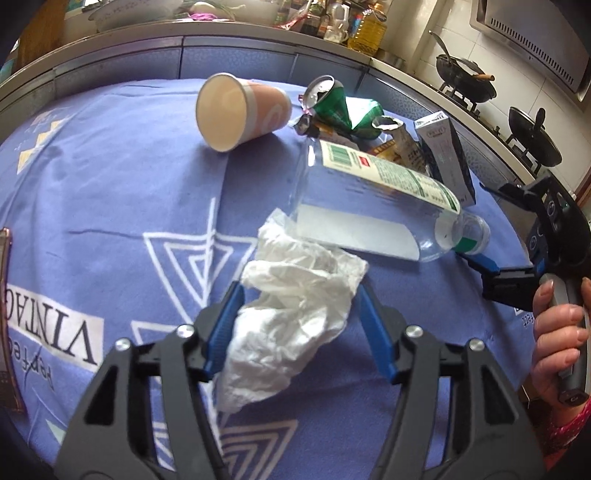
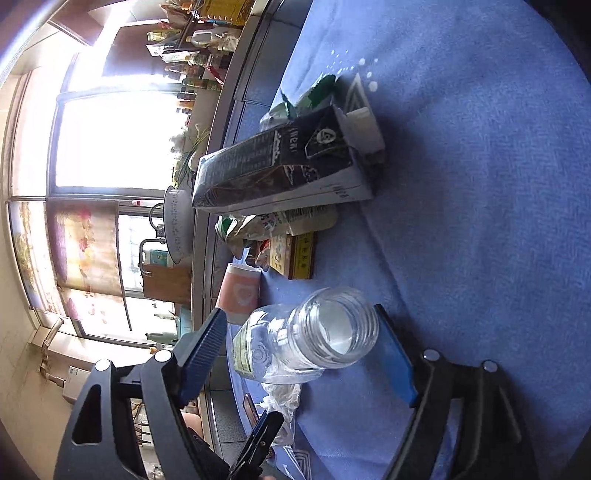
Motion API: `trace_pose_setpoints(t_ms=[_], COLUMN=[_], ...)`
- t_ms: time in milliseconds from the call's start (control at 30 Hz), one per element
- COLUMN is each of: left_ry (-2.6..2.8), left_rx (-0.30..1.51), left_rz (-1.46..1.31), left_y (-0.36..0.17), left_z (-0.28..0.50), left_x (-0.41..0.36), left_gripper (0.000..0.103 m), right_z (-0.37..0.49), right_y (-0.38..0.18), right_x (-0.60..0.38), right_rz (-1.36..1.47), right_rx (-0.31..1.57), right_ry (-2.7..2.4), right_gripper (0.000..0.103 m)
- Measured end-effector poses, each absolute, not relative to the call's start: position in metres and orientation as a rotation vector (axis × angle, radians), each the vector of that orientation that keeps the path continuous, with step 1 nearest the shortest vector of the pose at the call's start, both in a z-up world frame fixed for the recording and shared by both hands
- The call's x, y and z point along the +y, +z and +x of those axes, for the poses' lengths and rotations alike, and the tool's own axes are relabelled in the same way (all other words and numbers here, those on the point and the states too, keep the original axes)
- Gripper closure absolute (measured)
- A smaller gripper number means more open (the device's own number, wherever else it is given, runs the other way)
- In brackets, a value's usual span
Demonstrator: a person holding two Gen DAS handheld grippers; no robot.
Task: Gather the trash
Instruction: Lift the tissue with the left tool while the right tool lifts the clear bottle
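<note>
A crumpled white plastic wrapper [image 1: 295, 314] lies on the blue tablecloth [image 1: 110, 184] between the blue pads of my left gripper [image 1: 300, 291], whose jaws stand apart around it without squeezing it. A clear bottle [image 1: 369, 199] with a green and white label lies on its side. Its open neck [image 2: 332, 332] sits between the fingers of my right gripper [image 2: 301, 321], which is open, with a gap on the left side. Behind the bottle lie a pink paper cup [image 1: 240, 110], a crushed green can [image 1: 332, 103] and a dark carton [image 2: 280, 166].
A small yellow box [image 2: 291, 254] and torn packets sit by the carton. A counter with bottles [image 1: 354, 26] runs behind the table, and two woks [image 1: 465, 77] stand on a stove at the right. A hand [image 1: 554, 332] grips the right gripper's handle.
</note>
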State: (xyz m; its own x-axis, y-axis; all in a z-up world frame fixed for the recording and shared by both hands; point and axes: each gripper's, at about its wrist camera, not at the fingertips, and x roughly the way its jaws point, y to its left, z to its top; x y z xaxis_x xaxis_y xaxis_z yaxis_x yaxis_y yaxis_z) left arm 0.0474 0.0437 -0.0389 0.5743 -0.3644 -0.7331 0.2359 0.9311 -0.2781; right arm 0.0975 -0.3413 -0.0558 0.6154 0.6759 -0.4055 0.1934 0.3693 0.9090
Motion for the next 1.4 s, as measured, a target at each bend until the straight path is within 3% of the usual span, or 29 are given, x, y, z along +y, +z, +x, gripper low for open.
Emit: trace_pose_setpoints(t_ms=[100,133,233,367,533,767,867,1067,1100,1133,1267,1300,1400], left_ry=[-0.366,-0.375,-0.382,-0.387,-0.378,-0.349,-0.337,-0.329,-0.325,-0.321,-0.312,-0.315,-0.329], left_rx=[0.901,0.909,0.921,0.921,0.907,0.881,0.870,0.855,0.851,0.848,0.841,0.839,0.825], left_rz=[-0.141,-0.134,-0.144,-0.172,-0.184,-0.204,-0.220,-0.219,-0.212,-0.209,-0.215,-0.217,-0.207], left_y=[-0.041,-0.042,-0.045,-0.045,-0.040,-0.028,-0.023,-0.014,-0.012,-0.010,-0.003,-0.001,0.009], left_z=[0.049,0.049,0.050,0.048,0.045,0.040,0.038,0.027,0.026,0.025,0.023,0.023,0.023], left_x=[0.040,0.038,0.037,0.044,0.055,0.078,0.083,0.082,0.081,0.081,0.082,0.082,0.077], left_gripper=[0.067,0.081,0.087,0.088,0.088,0.088,0.088,0.088,0.088,0.088,0.088,0.088,0.088], right_z=[0.097,0.096,0.092,0.084,0.070,0.052,0.060,0.076,0.076,0.075,0.054,0.050,0.040], right_y=[-0.055,-0.054,-0.054,-0.048,-0.020,0.015,0.006,-0.014,-0.018,-0.019,-0.013,-0.010,0.005], right_x=[-0.333,-0.331,-0.329,-0.338,-0.337,-0.250,-0.225,-0.197,-0.193,-0.192,-0.190,-0.194,-0.214], right_rz=[1.166,1.159,1.121,1.045,0.751,-0.232,-0.455,-0.621,-0.621,-0.622,-0.587,-0.545,-0.369], right_rx=[0.903,0.903,0.919,0.891,0.803,0.757,0.782,0.875,0.901,0.906,0.885,0.892,0.904], right_ry=[0.340,0.334,0.304,0.222,0.220,0.452,0.490,0.577,0.588,0.595,0.623,0.641,0.674], right_gripper=[0.025,0.025,0.025,0.025,0.025,0.025,0.025,0.027,0.039,0.044,0.050,0.063,0.063])
